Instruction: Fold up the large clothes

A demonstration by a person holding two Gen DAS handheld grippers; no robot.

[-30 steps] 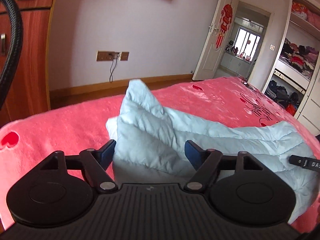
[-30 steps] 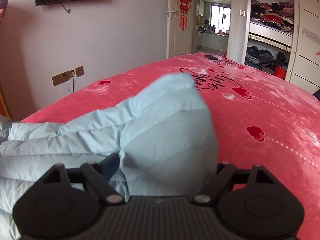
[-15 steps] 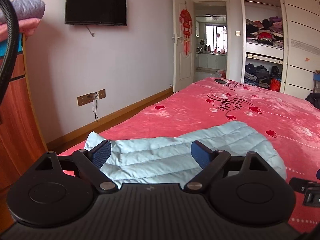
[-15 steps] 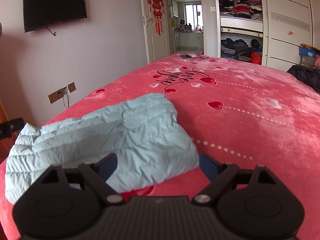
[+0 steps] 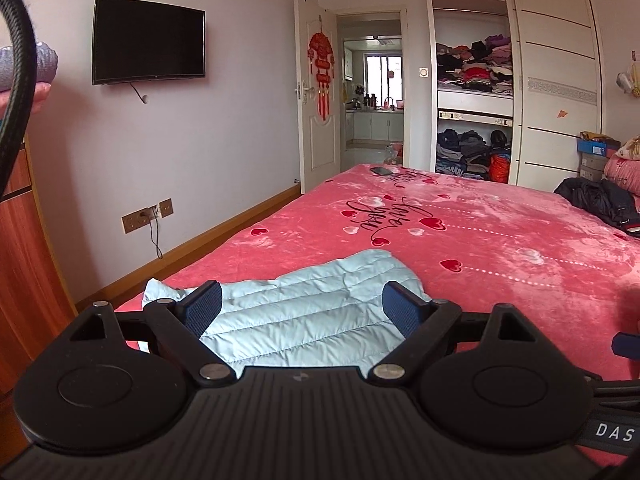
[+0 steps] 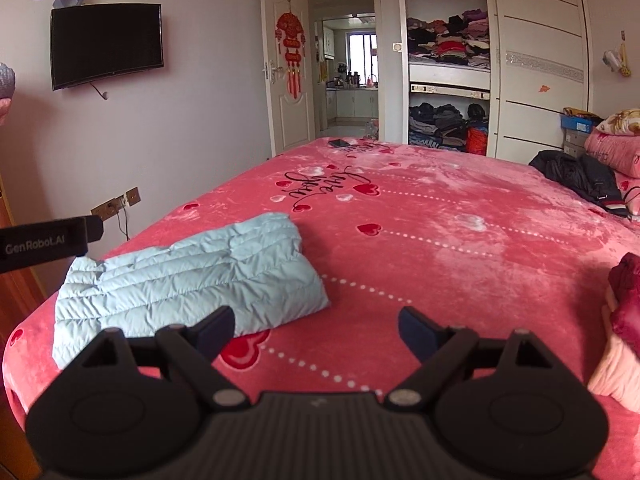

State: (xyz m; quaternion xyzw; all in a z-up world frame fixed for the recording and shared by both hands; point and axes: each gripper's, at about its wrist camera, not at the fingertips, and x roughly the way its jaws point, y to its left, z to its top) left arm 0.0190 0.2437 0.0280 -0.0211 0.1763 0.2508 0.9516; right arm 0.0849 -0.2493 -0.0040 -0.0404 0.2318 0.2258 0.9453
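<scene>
A pale blue quilted jacket (image 5: pixel 304 312) (image 6: pixel 192 280) lies folded into a flat rectangle near the corner of the red bed (image 5: pixel 500 248) (image 6: pixel 440 240). My left gripper (image 5: pixel 302 312) hovers above and short of it, fingers wide apart, nothing between them. In the right wrist view my right gripper (image 6: pixel 316 330) is also open and empty, held over bare blanket to the right of the jacket. The left gripper's black body (image 6: pixel 44 242) shows at the left edge of that view.
A dark jacket (image 6: pixel 576 178) lies at the bed's far right by pink pillows (image 6: pixel 616 148). A phone (image 6: pixel 339 143) rests at the far edge. Red and cream cloth (image 6: pixel 624 320) sits near right. Wooden cabinet (image 5: pixel 24 264) stands left; wardrobe shelves (image 5: pixel 474 68) are full of clothes.
Both grippers let go of the jacket's raised corners and pulled back and up. The jacket dropped flat into a folded rectangle on the bed, and much more of the room came into view.
</scene>
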